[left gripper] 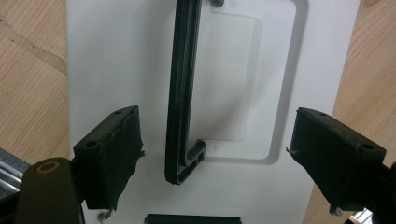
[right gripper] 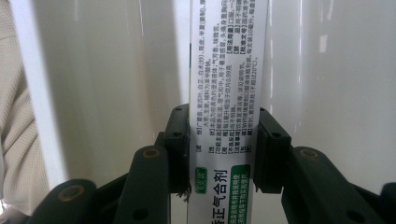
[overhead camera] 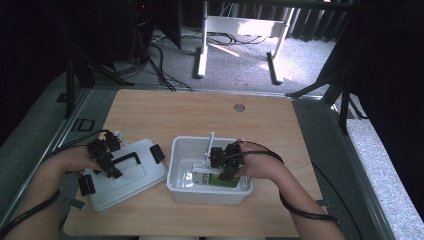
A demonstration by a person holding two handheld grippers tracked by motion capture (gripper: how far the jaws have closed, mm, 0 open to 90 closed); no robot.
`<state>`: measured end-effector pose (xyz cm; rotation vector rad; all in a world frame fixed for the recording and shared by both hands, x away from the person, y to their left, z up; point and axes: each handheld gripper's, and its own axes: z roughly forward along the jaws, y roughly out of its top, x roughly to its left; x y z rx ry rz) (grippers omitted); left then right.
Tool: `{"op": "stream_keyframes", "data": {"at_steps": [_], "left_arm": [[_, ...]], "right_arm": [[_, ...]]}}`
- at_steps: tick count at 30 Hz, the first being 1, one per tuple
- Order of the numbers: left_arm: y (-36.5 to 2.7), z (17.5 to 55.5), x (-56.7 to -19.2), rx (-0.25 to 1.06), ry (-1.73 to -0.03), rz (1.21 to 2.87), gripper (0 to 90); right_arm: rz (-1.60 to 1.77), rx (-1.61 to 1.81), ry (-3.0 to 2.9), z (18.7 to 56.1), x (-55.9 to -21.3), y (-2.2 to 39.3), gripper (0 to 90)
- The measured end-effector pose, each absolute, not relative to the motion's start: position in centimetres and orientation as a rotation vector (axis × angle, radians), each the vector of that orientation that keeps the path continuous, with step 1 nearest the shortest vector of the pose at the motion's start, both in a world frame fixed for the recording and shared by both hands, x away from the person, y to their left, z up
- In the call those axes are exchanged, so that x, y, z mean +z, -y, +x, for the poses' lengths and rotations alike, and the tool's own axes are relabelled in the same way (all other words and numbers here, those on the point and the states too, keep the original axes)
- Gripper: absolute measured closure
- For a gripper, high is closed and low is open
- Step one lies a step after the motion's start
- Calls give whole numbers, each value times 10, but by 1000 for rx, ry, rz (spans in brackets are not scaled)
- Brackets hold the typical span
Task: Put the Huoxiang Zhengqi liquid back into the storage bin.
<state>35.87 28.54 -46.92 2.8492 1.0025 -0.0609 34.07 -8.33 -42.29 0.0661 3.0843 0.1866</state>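
so the lid (overhead camera: 127, 175) is already off by the tabletop's left edge under the spread-open left gripper (left gripper: 215, 158), and the right gripper (right gripper: 223, 149), clamped on the medicine box (right gripper: 226, 70), has it down inside the white bin (overhead camera: 176, 165), letting go is what's left.

Tabletop (overhead camera: 165, 112): light wood grain, with a small round grey cap (overhead camera: 239, 107) set in near the far edge.
Left of me: a white lid (overhead camera: 145, 172) with a black handle lies flat on the wood.
Middle: a white bin (overhead camera: 180, 165) stands just beside the lid, apart from it.
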Motion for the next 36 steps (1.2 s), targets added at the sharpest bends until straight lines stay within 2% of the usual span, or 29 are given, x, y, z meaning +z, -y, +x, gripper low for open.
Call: {"op": "stream_keyframes", "data": {"at_steps": [22, 24, 25, 36], "left_arm": [[-285, 360, -472, -69, -998, 2845, 171], [-285, 360, -473, -70, -1000, 2847, 171], [-285, 360, -473, -72, -1001, 2846, 171], [-284, 359, -472, -64, -999, 2850, 171]], "right_arm": [[91, 96, -3105, 344, -444, 81, 623], [99, 98, -3120, 345, -444, 81, 613], [92, 82, -3136, 344, -445, 82, 564], [106, 166, -3127, 343, -429, 87, 531]]}}
